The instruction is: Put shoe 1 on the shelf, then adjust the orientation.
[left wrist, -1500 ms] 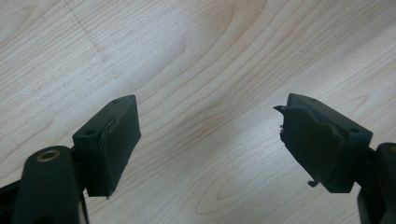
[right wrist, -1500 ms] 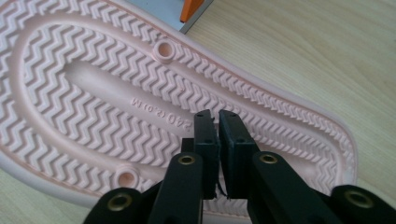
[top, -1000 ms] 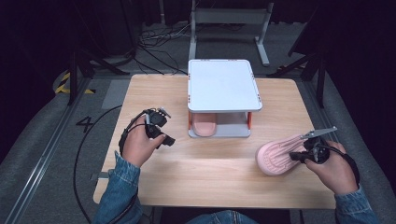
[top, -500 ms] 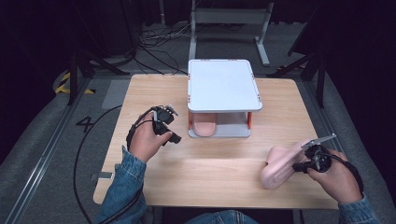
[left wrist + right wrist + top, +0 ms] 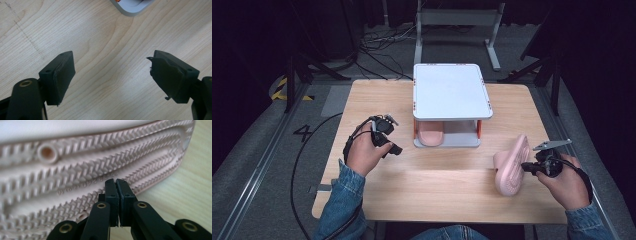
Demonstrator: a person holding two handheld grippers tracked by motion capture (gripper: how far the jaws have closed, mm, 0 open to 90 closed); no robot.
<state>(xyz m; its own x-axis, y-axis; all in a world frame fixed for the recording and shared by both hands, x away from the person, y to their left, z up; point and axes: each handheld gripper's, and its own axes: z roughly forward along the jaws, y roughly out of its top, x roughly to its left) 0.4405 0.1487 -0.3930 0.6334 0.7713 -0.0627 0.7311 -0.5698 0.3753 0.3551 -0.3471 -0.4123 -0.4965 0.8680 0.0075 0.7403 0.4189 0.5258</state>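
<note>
Nearest the person, at the bench's (image 5: 377, 200) right front, the right hand (image 5: 564, 182) comes in on a denim-cuffed forearm angled inward from the lower right, fist wrapped round the handle so that the right tongs (image 5: 526, 167) point level and leftward across the bench. In the right gripper view those tongs (image 5: 116, 185) are pressed pad to pad with nothing between them, their tips right against the ribbed sole of a pink slipper (image 5: 82, 167), whether touching or just short of it cannot be told. From the high view this slipper (image 5: 510, 166) stands tipped up on its edge on the bench, sole turned toward the right hand, its length running from the front edge away toward the rack. Across the bench and a little farther in, the left hand (image 5: 364, 152) rises from a denim sleeve, wrist bent so the left tongs (image 5: 389, 141) aim forward and to the right, down at the wood. The left gripper view shows these tongs (image 5: 111, 75) spread wide and empty over bare wood grain, with a corner of the rack's base (image 5: 132, 8) ahead of them. Farther back at the bench's centre stands a white two-tier rack (image 5: 451, 90) on orange posts, and a second pink slipper (image 5: 430, 135) lies flat on its lower shelf, at the left side.
</note>
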